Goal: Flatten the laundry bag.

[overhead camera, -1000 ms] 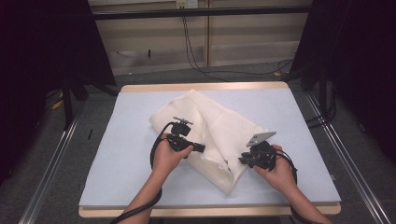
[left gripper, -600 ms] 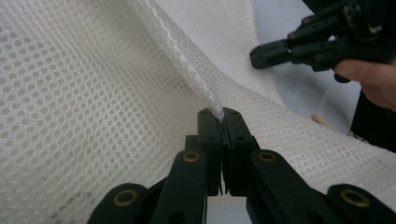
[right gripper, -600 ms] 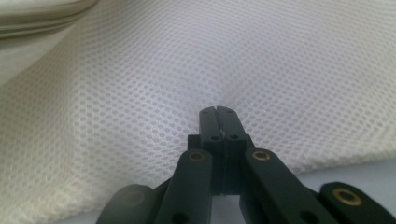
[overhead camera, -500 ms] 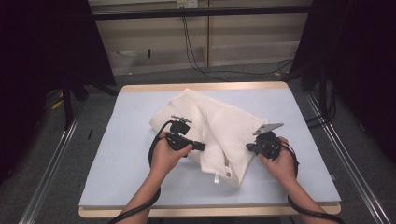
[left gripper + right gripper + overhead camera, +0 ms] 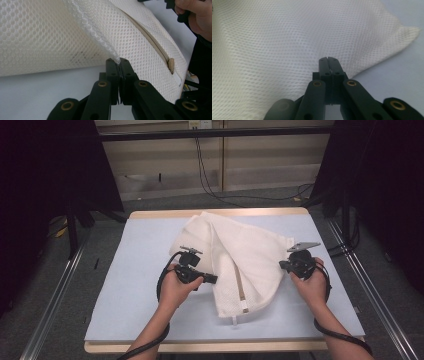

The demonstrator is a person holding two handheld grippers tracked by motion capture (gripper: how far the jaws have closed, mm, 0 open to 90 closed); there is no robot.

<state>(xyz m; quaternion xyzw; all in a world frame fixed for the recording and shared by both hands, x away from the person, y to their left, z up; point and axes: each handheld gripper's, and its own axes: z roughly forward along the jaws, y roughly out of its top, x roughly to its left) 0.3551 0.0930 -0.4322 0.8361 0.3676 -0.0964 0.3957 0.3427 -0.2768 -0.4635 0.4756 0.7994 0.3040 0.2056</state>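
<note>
A pale blue mat [image 5: 125, 285] covers the table [image 5: 150, 214], and a white mesh bag [image 5: 245, 255] lies on it, a little right of the middle.

At the left, the left hand [image 5: 175, 287] holds the left gripper [image 5: 214, 279] level, its tips pointing right at the bag's left edge. In the left gripper view its jaws stand together, clamped on a thin fold of mesh [image 5: 110, 51] that rises from between the tips. The bag [image 5: 50, 35] hangs above and behind that fold, off the mat [image 5: 37, 95] just there. A beige zip [image 5: 152, 42] runs down the bag's right part and ends in a pull [image 5: 171, 64] near the lower corner. In the high view the same zip [image 5: 239, 282] runs down the bag's front flap toward the near edge, where a small white tab [image 5: 234, 321] sticks out.

The bag's upper part spreads toward the table's far edge, and its right corner [image 5: 289, 240] lies just beside the right gripper [image 5: 284, 265].

At the right, the right hand [image 5: 312, 285] holds that gripper at the bag's right edge, tips pointing left. In the right gripper view the jaws have just been closing and now stand together, with the mesh [image 5: 287, 45] right behind the tips; whether cloth is pinched between them I cannot tell. The bag's corner [image 5: 412, 31] lies flat on the mat [image 5: 397, 67] to the right.
</note>
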